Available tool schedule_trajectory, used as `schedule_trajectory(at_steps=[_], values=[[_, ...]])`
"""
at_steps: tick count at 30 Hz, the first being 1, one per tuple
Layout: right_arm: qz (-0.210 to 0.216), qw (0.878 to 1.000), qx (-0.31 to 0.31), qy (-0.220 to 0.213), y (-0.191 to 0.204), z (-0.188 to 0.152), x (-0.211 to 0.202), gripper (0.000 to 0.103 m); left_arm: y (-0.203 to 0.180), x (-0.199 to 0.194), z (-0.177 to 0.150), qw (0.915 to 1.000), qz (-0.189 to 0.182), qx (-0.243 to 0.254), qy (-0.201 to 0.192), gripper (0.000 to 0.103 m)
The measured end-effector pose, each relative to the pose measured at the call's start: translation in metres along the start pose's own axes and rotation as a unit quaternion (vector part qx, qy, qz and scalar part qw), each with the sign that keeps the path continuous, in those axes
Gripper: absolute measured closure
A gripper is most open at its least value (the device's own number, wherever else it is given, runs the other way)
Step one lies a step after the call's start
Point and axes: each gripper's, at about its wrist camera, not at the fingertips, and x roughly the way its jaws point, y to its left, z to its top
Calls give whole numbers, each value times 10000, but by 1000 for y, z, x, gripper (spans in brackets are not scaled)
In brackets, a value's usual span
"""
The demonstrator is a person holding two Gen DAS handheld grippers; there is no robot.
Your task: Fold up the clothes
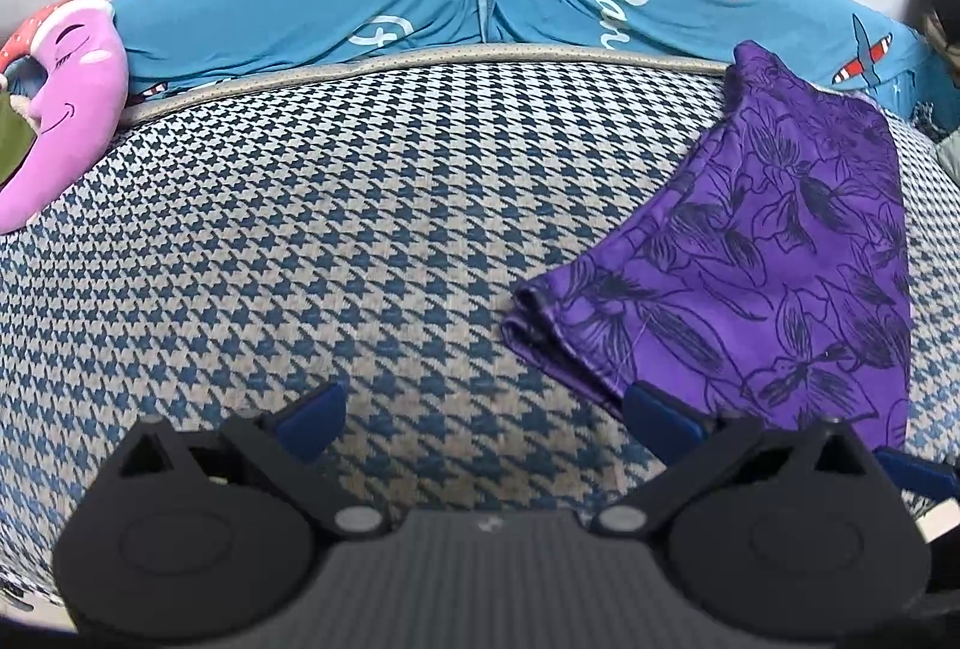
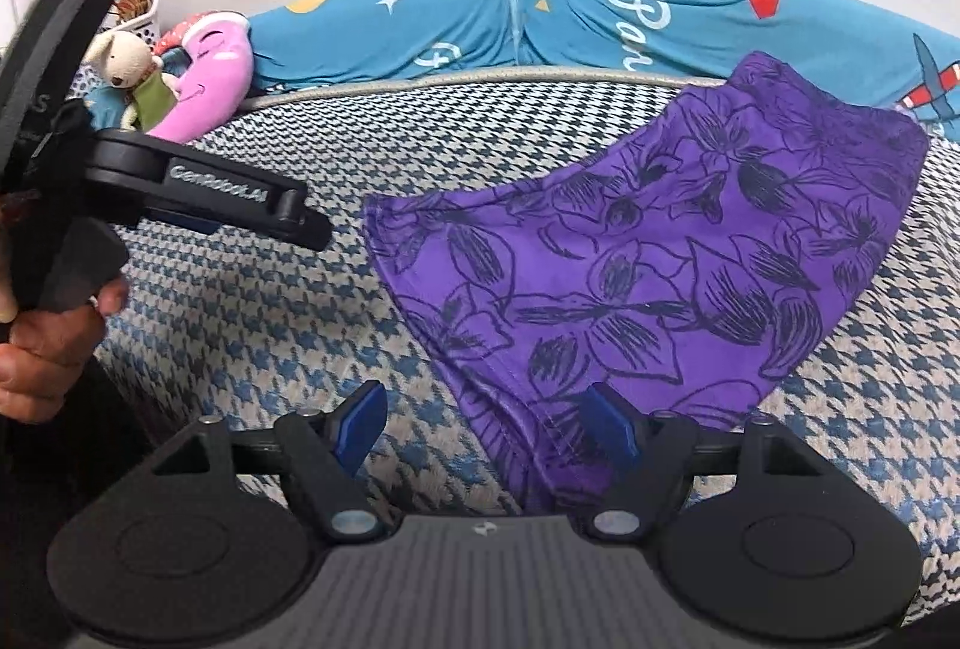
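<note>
A purple garment point(image 1: 768, 241) with a dark flower print lies folded flat on the houndstooth bed cover point(image 1: 360, 229), toward the right. My left gripper point(image 1: 486, 421) is open and empty over bare cover, its right finger just at the garment's near left corner. In the right wrist view the same garment point(image 2: 648, 259) fills the middle and right. My right gripper point(image 2: 487, 430) is open, and the garment's near corner lies between its fingers, closer to the right one. The left gripper point(image 2: 312, 232) shows side-on at the left, held by a hand point(image 2: 42, 349).
Blue printed pillows point(image 1: 420, 1) line the far edge against a pale wall. A pink moon plush point(image 1: 66, 109) lies at the far left, with a small bunny toy point(image 2: 129, 67) and a white basket point(image 2: 144, 19) beside it. Bare houndstooth cover point(image 2: 270, 325) stretches left of the garment.
</note>
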Motion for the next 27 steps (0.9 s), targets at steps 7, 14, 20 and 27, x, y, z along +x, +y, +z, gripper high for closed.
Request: schedule_trajectory(at_steps=[7,14,20,27], values=[[-4,9997,109,-202,-3,2,-11,30,-3,1,-12,9999,46,112,20,0],[0,9997,-74,-222,2,4,-14,31,-1,1,-14,10000,-31,55,10,1],[91,9996,-253,-127,5,11,-10,31,0,5,-9,9999,-126,18,28,1],[196,9987,-449,-119,-2,30,-9,31,2,11,1,9999,-142,7,7,0]])
